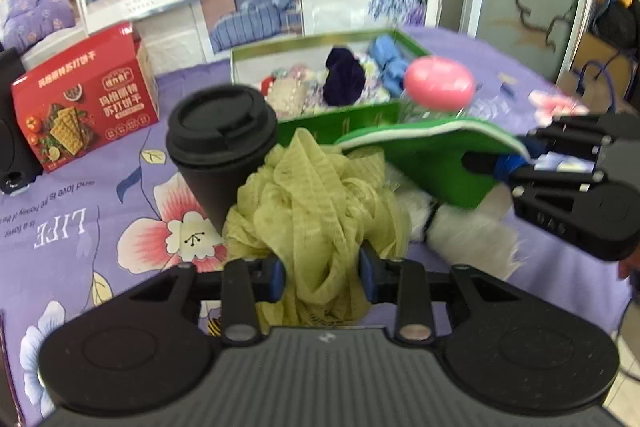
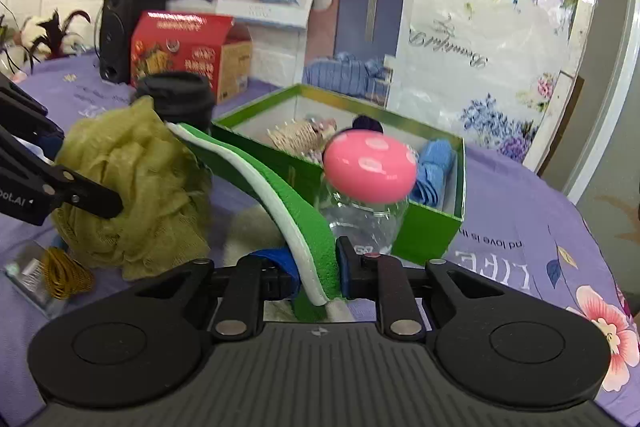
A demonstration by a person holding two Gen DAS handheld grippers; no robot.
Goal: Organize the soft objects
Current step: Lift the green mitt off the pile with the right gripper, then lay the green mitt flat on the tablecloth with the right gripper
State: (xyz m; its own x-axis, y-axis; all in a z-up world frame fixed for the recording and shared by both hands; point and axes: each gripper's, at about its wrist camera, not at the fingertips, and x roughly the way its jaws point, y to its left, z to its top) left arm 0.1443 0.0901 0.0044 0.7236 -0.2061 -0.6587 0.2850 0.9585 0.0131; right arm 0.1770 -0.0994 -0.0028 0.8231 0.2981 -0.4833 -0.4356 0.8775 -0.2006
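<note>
While we look along the left gripper point(image 1: 322, 277), we see its blue pads pressed into one yellow-green mesh bath sponge point(image 1: 316, 211) at the lower centre of the frame, so these tongs are narrow and hold the sponge. At the right edge of this same view the right gripper point(image 1: 516, 163) clamps one flat green insole point(image 1: 432, 163) with a white rim.

From the right wrist view we see the insole point(image 2: 308, 223) standing on edge between the two pads at the lower centre, gripped tight. The sponge point(image 2: 136, 187) hangs at the left, with the black fingers point(image 2: 92, 201) of the other tongs on it.

Only the right view shows a small packet point(image 2: 44, 279) with yellow mesh at the lower left and a black speaker point(image 2: 124, 31) at the upper left in full. Only the left view shows the white fluffy thing point(image 1: 468, 231) clearly, under the insole.

We count one green box point(image 1: 352, 123) with several soft things inside, one black cup point(image 1: 220, 143) with lid, one red carton point(image 1: 88, 107), and one pink mushroom-shaped lid point(image 2: 370, 167) on a clear jar. All lie on a purple flowered cloth point(image 1: 100, 223).
</note>
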